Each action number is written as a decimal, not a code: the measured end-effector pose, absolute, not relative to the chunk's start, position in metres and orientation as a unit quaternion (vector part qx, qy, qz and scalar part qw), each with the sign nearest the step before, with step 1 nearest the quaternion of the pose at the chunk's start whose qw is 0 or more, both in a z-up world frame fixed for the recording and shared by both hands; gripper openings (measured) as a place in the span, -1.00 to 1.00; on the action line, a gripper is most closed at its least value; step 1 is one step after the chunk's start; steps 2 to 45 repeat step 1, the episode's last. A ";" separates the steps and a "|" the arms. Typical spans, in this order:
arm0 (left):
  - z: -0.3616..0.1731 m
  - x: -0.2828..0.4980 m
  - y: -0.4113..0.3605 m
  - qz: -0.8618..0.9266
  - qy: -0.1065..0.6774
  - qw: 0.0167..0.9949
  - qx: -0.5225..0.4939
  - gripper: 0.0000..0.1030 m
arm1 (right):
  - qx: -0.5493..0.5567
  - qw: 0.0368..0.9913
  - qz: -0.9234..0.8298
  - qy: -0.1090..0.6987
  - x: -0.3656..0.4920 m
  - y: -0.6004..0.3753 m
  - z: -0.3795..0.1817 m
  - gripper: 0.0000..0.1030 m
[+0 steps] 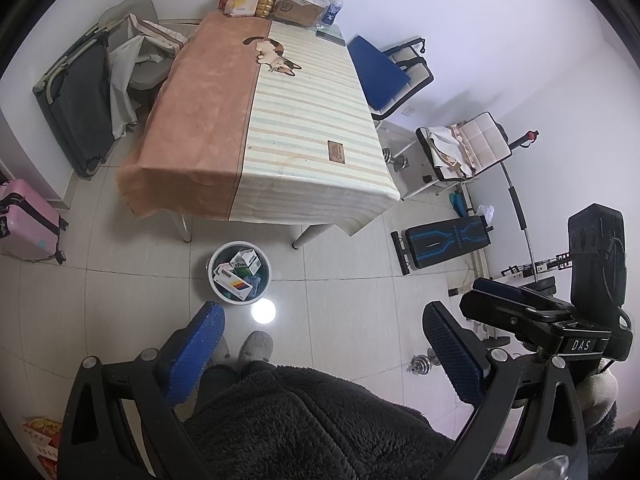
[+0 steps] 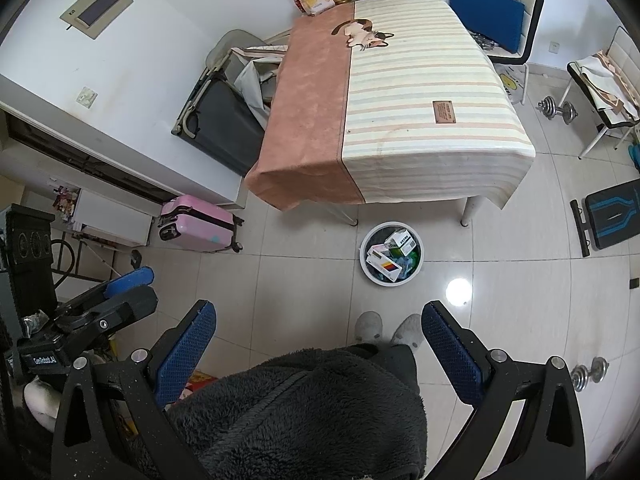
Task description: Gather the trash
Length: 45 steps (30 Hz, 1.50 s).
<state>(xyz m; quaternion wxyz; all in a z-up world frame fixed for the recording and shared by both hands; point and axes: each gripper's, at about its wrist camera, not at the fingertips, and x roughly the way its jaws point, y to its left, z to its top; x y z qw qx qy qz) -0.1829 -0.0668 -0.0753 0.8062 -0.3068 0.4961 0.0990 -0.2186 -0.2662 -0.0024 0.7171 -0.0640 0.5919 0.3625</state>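
From the left wrist view, the left gripper [image 1: 322,354] is hanging high above the tiled floor, its blue-padded tongs standing wide apart and holding nothing. Ahead, a round white bin [image 1: 239,272] is sitting on the floor just in front of the cloth-covered table [image 1: 256,120], with small cardboard cartons [image 1: 244,268] lying inside. These look light, stiff and crushable, best pinched across their flat faces. From the right wrist view, the right gripper [image 2: 320,344] is likewise hovering high, tongs apart and empty, pointing down toward the same bin.
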 end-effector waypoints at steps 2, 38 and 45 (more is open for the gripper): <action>-0.075 -0.182 -0.067 0.099 0.496 0.806 -0.306 0.97 | -0.064 0.717 0.363 0.591 -0.219 -0.266 -0.002 1.00; -0.075 -0.182 -0.067 0.099 0.496 0.806 -0.306 0.97 | -0.064 0.717 0.363 0.591 -0.219 -0.266 -0.002 1.00; -0.075 -0.182 -0.067 0.099 0.496 0.806 -0.306 0.97 | -0.064 0.717 0.363 0.591 -0.219 -0.266 -0.002 1.00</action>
